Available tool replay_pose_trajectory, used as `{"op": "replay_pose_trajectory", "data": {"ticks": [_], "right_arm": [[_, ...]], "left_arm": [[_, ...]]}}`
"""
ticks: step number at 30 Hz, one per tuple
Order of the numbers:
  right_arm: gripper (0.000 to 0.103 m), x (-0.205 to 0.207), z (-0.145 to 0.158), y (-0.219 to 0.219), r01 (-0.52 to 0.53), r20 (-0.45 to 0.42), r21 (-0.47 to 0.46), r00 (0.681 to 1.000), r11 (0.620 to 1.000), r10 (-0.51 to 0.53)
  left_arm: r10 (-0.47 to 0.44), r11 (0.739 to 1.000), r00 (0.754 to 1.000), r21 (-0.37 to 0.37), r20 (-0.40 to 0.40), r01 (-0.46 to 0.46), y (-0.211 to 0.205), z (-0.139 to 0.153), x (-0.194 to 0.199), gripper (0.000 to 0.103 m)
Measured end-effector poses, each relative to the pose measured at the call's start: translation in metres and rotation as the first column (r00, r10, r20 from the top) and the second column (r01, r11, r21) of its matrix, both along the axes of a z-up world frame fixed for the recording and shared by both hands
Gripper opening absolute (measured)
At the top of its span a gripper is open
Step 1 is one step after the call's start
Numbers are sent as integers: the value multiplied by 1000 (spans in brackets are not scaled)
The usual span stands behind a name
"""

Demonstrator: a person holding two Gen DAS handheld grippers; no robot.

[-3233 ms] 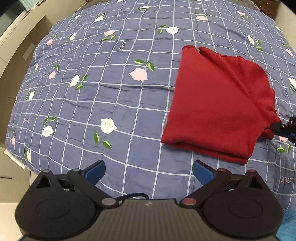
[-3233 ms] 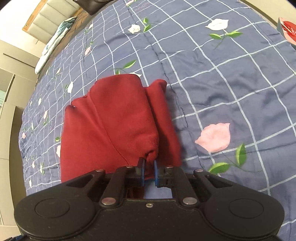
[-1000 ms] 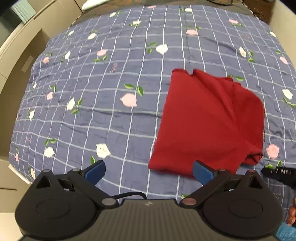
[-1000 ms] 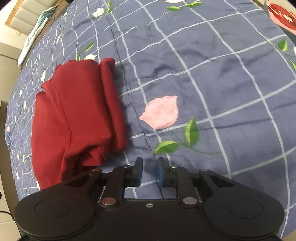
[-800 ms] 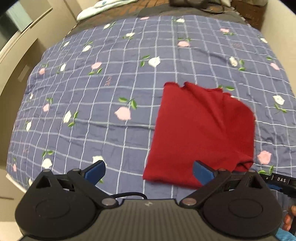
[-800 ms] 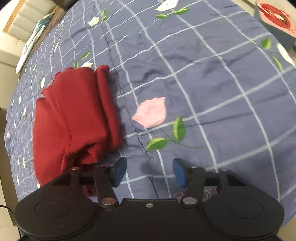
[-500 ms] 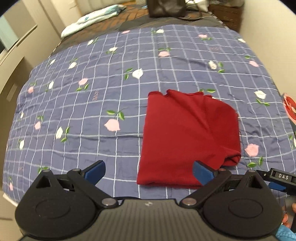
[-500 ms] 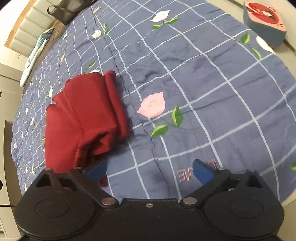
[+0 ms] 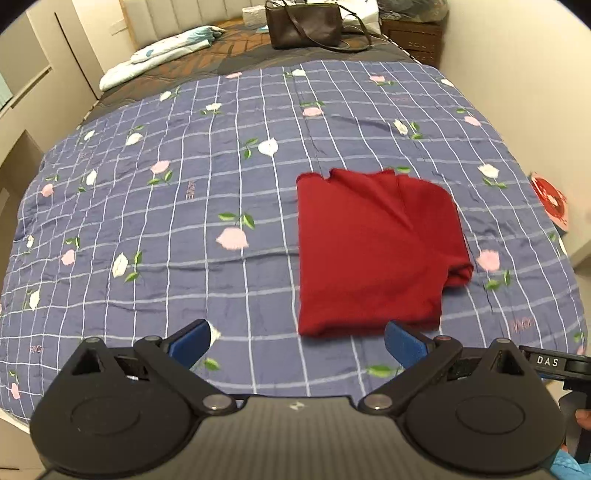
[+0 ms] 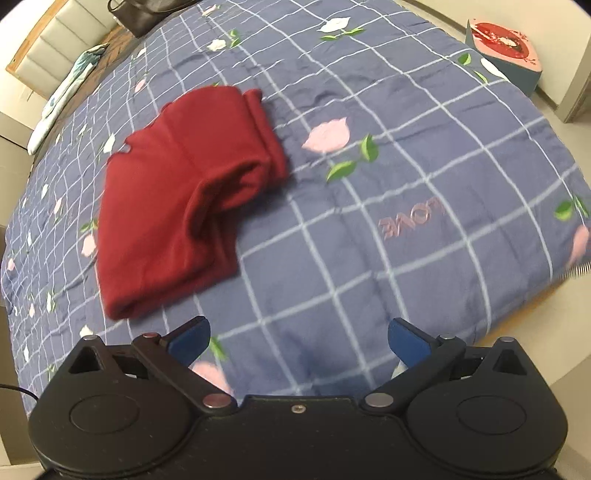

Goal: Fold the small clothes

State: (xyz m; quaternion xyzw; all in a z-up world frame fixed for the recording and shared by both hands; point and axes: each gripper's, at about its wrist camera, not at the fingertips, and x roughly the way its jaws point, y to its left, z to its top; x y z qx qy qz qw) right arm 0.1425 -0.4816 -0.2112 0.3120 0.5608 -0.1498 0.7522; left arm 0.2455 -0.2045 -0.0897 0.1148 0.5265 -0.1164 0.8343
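Both grippers are spread wide and carry nothing: the left gripper (image 9: 297,338) hangs above the quilt with the red garment (image 9: 373,251) just ahead of it and a little to its right, and the right gripper (image 10: 299,338) hangs with that same garment (image 10: 184,199) ahead and off to its left. It lies flat on the blue flowered quilt (image 9: 166,229), folded into a rough rectangle, so I'd judge the fold about finished. One corner on the side nearer the right gripper bulges in a loose roll. If that counts, the tidy move would be to nip that roll lightly and lay it flat without dragging the layers beneath; pulling hard would likely undo the stack. Beyond the garment, far ahead of the left gripper, a dark handbag (image 9: 304,24) and a pale pillow (image 9: 162,55) sit at the head of the bed, well apart from the work. A red-topped box (image 10: 506,48) stands on the floor off to the right. Nothing stands between either gripper and the garment.
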Motion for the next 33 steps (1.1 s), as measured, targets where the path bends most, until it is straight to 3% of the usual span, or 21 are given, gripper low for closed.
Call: {"op": "replay_pose_trajectory", "data": {"ticks": [9, 17, 24, 33], "right_arm": [[102, -15, 19, 30, -11, 8, -45, 1000, 999, 12], [102, 0, 1, 36, -105, -51, -41, 993, 994, 103], [102, 50, -14, 4, -123, -44, 15, 991, 992, 124], [102, 139, -40, -54, -97, -38, 31, 994, 995, 98]], "left_arm": [[58, 998, 990, -21, -131, -61, 45, -22, -15, 102], [126, 992, 963, 14, -238, -126, 47, -57, -2, 102], [184, 983, 949, 61, -255, -174, 25, -75, 46, 102], [181, 981, 945, 114, -272, -155, -16, -126, 134, 102]]}}
